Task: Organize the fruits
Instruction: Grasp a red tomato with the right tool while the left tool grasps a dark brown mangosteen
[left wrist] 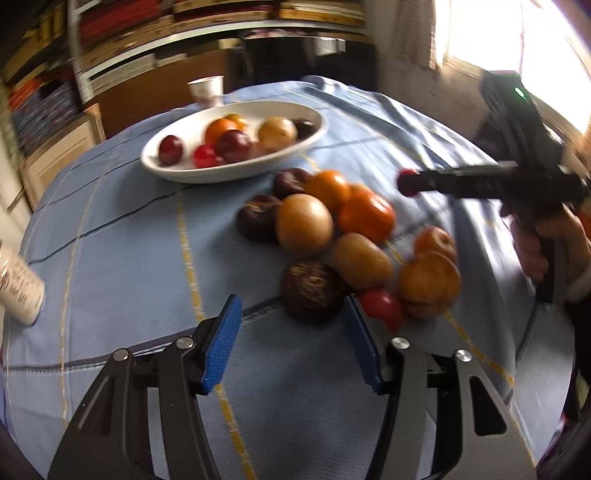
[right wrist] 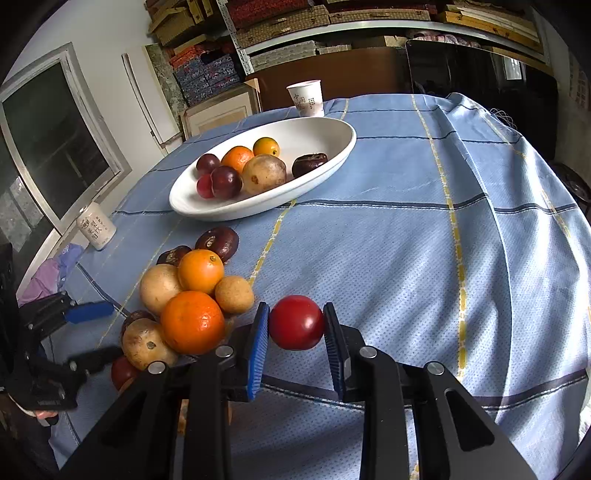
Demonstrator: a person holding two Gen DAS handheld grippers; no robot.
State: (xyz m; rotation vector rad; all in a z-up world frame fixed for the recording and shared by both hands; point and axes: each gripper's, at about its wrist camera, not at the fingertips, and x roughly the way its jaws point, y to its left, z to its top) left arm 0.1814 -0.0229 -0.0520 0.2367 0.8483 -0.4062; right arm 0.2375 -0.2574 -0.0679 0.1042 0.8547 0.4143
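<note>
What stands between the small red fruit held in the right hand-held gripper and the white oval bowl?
Nothing visible. The small round red fruit sits in the right hand-held gripper. Only bare blue checked cloth lies before the white oval bowl; the loose fruit pile sits left.

This is looking like a storeroom or the back room of a small shop, doubling as a place to sit and eat. Metal shelving (right wrist: 332,22) is running along the far wall, sagging under stacked flat boxes (right wrist: 207,74) in red, blue and woven-straw patterns. Framed panels (right wrist: 218,110) are leaning against the wall below it. A bench under a blue checked cloth (right wrist: 406,240) is carrying a white oval bowl (right wrist: 332,155) of fruit, loose fruit, a paper cup (right wrist: 306,96) and a printed can (right wrist: 96,225). Daylight is pouring through a window (left wrist: 480,29); another, aluminium-framed window (right wrist: 55,140) is showing on a side wall.
</note>
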